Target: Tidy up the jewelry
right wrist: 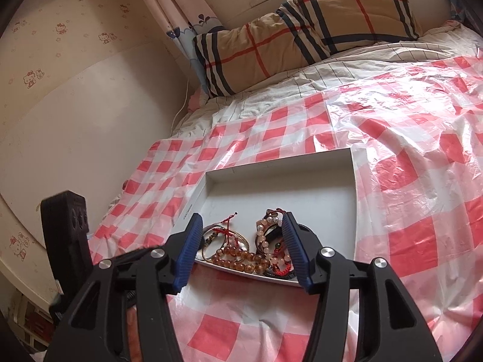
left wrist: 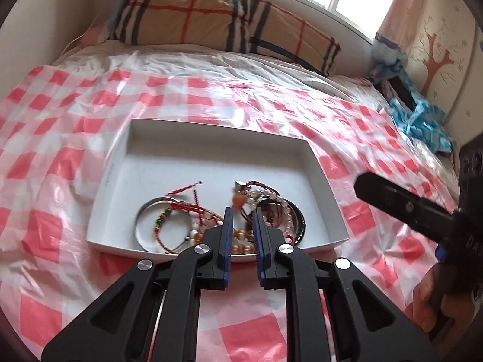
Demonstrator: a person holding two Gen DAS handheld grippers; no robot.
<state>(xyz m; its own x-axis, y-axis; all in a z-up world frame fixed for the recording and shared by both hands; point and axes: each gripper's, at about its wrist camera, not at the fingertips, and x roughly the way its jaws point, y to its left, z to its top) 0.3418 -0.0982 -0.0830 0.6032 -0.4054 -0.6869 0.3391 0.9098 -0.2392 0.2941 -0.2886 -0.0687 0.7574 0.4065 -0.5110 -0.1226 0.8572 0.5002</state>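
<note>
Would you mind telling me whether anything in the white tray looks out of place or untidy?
Yes: the bracelets lie tangled in one heap at the near edge of the white tray, cords and bead strands overlapping, while its far half is bare.

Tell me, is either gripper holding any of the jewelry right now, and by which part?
Nothing is held. The left gripper has a narrow gap with nothing between its fingers; the right gripper is open above the bracelets in the white tray.

Red-and-white checks, white tray, amber beads

The sheet (right wrist: 407,181) is red-and-white check; the tray (right wrist: 302,187) plain white, amber beads (right wrist: 241,256) at its 6 o'clock beside red cords (left wrist: 193,193). The pillow (right wrist: 302,30) at 12 o'clock is tan plaid, navy and red stripes.
</note>
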